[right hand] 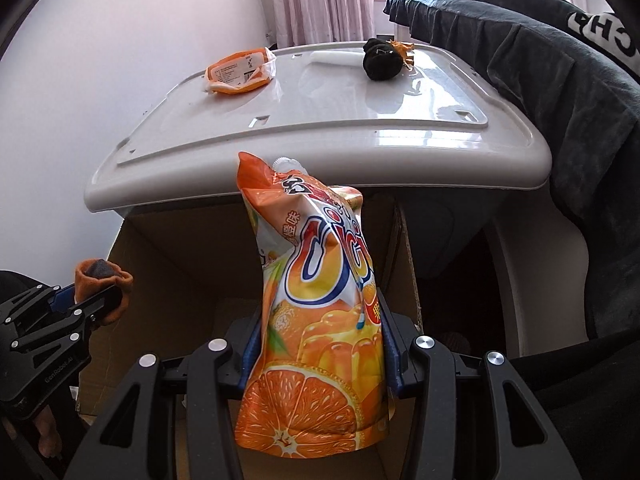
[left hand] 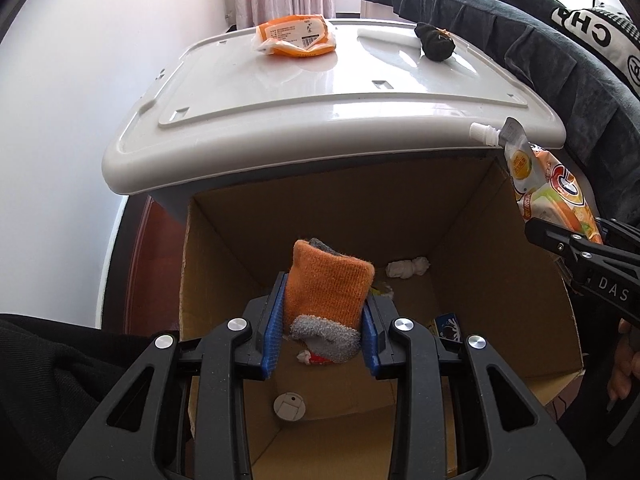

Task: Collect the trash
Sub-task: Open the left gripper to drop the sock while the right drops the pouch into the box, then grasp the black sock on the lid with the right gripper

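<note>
Both loads hang over the open cardboard box (left hand: 472,216) at the drop-off step, the left gripper (left hand: 325,320) pinching an orange sock (left hand: 328,280), the right gripper (right hand: 320,344) pinching an orange jelly pouch (right hand: 316,320), so next each should spread its jaws.

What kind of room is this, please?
Probably a bedroom or living room in a home: a window curtain, a dark blanket draped at the side, and a plastic storage bin lid used as a table.

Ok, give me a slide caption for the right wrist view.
Right gripper holds an orange jelly-drink pouch above the open cardboard box.
</note>
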`<state>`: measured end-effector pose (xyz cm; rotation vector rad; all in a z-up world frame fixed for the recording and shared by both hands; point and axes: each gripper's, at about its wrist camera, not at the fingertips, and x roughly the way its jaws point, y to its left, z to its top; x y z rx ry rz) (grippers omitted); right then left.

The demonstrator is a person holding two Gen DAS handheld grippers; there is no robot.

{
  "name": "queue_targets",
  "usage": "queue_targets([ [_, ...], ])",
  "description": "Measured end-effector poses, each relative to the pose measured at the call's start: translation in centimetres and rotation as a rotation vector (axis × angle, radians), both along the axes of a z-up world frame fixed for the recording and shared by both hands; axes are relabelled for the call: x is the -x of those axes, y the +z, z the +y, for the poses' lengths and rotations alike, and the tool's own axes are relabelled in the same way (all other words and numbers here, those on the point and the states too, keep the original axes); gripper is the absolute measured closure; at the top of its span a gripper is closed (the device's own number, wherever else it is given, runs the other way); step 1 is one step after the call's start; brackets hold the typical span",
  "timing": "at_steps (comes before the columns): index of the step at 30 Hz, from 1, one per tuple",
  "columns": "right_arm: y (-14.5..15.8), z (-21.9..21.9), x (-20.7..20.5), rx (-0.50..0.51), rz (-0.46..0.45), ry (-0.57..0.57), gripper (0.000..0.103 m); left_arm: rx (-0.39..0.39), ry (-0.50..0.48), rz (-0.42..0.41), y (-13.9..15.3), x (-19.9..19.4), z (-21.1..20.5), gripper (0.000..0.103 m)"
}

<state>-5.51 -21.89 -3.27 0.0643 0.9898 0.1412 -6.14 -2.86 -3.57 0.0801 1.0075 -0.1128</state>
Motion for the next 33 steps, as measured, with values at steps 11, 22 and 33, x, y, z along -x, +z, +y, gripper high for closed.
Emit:
queue_targets([
  [11, -0.3, -0.3, -0.4, -0.019, 0.025, -0.019, 0.030, 0.062, 0.077, 0.104, -1.4, -0.8, 1.6, 0.011],
  [22, -0.5, -0.8, -1.0, -0.027, 0.038, -0.050, 0.030, 0.088, 0.092, 0.090, -1.2, -0.8, 1.9, 0.011],
  [33, 7.1, -2.3, -13.7, 0.029, -0.126, -0.013, 0.029, 0.043, 0.031, -0.056, 3.5, -5.4, -0.7, 0.011],
])
